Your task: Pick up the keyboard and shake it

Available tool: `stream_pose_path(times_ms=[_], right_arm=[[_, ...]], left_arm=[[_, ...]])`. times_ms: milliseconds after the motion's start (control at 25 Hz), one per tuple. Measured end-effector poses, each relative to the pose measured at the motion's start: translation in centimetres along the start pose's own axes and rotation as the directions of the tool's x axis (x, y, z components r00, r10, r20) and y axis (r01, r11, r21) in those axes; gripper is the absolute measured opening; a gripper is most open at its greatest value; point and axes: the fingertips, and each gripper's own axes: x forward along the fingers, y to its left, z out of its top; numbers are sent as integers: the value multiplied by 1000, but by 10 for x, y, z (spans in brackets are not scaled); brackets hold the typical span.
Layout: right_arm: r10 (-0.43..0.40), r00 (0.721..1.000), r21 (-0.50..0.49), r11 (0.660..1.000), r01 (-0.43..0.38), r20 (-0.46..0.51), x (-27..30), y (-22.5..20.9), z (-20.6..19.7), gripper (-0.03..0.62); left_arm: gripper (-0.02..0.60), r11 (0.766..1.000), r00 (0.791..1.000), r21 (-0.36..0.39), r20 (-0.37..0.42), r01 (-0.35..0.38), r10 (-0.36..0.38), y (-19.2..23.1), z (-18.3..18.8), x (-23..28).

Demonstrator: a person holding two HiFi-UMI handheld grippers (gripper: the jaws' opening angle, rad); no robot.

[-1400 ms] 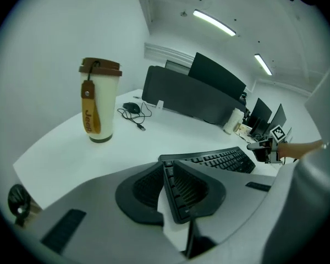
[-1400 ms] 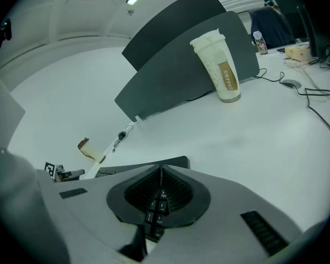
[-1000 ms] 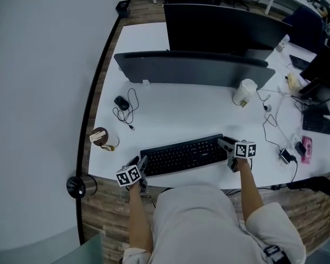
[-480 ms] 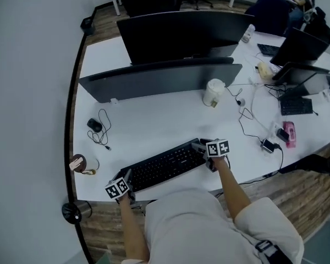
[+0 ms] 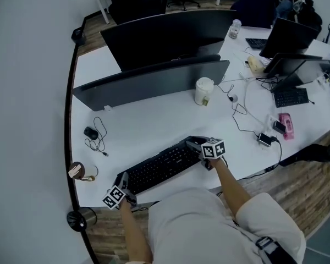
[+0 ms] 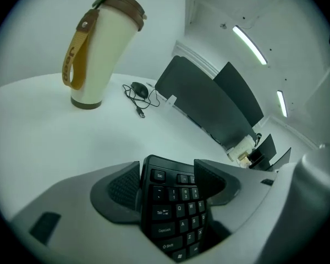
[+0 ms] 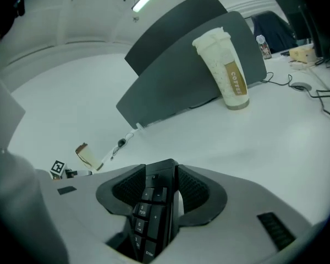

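The black keyboard (image 5: 159,168) lies slantwise in the lower middle of the head view, at the near edge of the white worktop (image 5: 154,122). Its left end sits between the opening, wide jaws of the left hand-held gripper (image 5: 125,179). The right hand-held gripper (image 5: 193,143) is closing on its right end, pads against both faces. A paper coffee cup (image 5: 203,91) stands beyond, upper right of the keyboard, and a wired mouse (image 5: 90,132) sits to its upper left.

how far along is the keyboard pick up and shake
Done: both grippers straddle ends of the keyboard. In hand: right gripper jaws closing on its end, left gripper jaws opening around theirs. Left: a firm grip, lifting off the desk, shaking.
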Motion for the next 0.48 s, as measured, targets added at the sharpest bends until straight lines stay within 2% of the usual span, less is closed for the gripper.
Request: stream_pose_path(times_ms=[80, 160, 280, 320, 360, 440, 480], right_arm=[[14, 994, -24, 1000, -11, 110, -10, 3, 17, 175], [39, 975, -30, 999, -33, 217, -21, 3, 35, 137], [108, 953, -43, 994, -100, 284, -33, 9, 51, 130], [133, 947, -46, 991, -125, 292, -36, 12, 53, 126], [155, 942, -52, 988, -146, 298, -37, 15, 54, 124], [181, 936, -69, 983, -168, 301, -41, 18, 57, 124], [190, 935, -76, 982, -175, 300, -44, 18, 59, 124]], left_arm=[[307, 997, 998, -65, 28, 52, -51, -2, 2, -2], [307, 986, 991, -104, 40, 128, -124, -10, 3, 0], [307, 958, 970, -157, 36, 242, -239, -18, 2, -5], [307, 939, 956, -183, 44, 292, -289, -20, 2, -11], [307, 906, 931, -216, 65, 364, -358, -27, 3, -17], [307, 819, 866, -286, 113, 497, -487, -43, 4, -24], [307, 792, 849, -315, 114, 523, -515, -47, 1, -26]])
